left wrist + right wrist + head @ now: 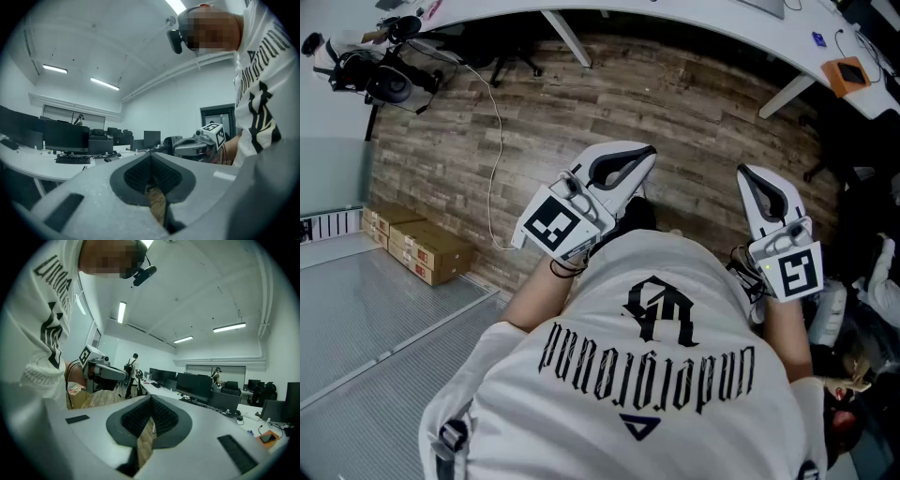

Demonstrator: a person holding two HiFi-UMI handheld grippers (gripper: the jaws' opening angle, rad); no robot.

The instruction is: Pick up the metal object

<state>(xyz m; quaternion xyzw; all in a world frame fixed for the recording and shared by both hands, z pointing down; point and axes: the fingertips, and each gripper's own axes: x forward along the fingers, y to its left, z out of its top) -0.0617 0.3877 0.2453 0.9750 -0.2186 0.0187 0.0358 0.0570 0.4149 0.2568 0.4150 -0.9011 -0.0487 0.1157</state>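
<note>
Showing right gripper [752, 178] closed; its own view adds monitors [197, 386]

Cool, even light comes from ceiling strip lights [55, 69]; they glare white in both gripper views, whose edges bend strongly and darken to black corners; the left gripper [151, 157] looks soft close to the lens; the head view is bright and sharp, with faint shadows on the wooden floor [675, 103].

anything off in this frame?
Nothing spilled or damaged. One oddity: no metal object shows in any view. The left gripper and right gripper are both shut, empty, held roughly level above the brown wood-plank floor.
</note>
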